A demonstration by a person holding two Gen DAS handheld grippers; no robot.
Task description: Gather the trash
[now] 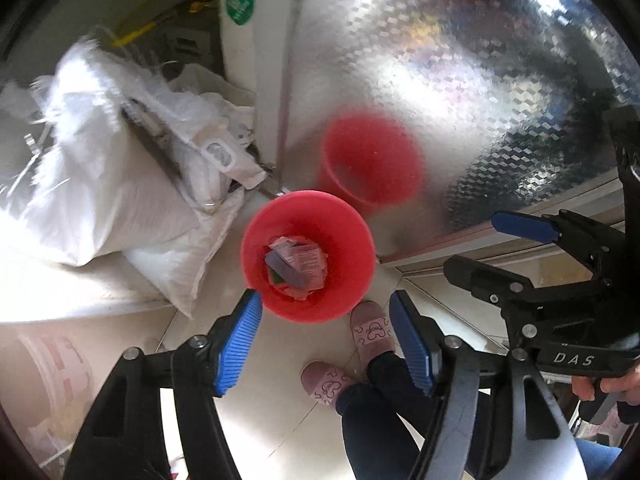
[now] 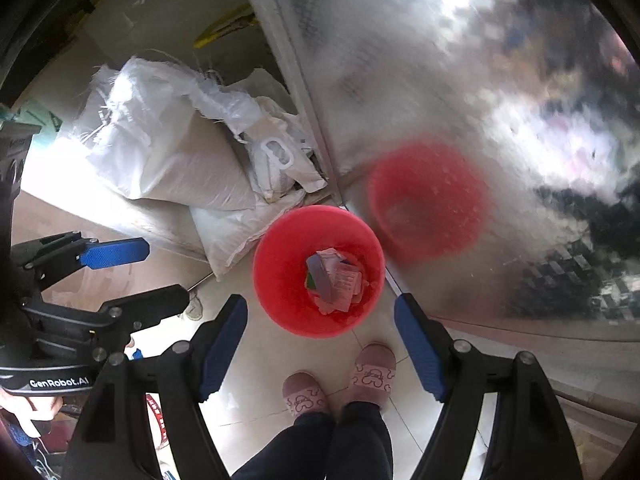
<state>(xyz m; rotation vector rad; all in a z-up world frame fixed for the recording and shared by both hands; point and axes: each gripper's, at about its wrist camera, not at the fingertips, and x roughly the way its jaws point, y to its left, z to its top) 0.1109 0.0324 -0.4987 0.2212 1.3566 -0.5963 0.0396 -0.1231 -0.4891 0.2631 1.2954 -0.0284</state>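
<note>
A red bin (image 1: pixel 352 236) stands on the tiled floor below both grippers; it also shows in the right wrist view (image 2: pixel 280 264). Inside lies crumpled trash (image 1: pixel 297 262), pink and purple wrappers (image 2: pixel 334 278). My left gripper (image 1: pixel 326 336) is open and empty, held high above the bin's near rim. My right gripper (image 2: pixel 320 344) is open and empty too, above the bin's near side. Each gripper shows in the other's view: the right one at the right (image 1: pixel 480 244), the left one at the left (image 2: pixel 160 272), both with jaws apart.
White woven sacks (image 1: pixel 120 184) are piled left of the bin (image 2: pixel 176 160). A shiny patterned metal door (image 1: pixel 460 80) behind the bin reflects it. The person's pink slippers (image 2: pixel 340 380) stand just before the bin.
</note>
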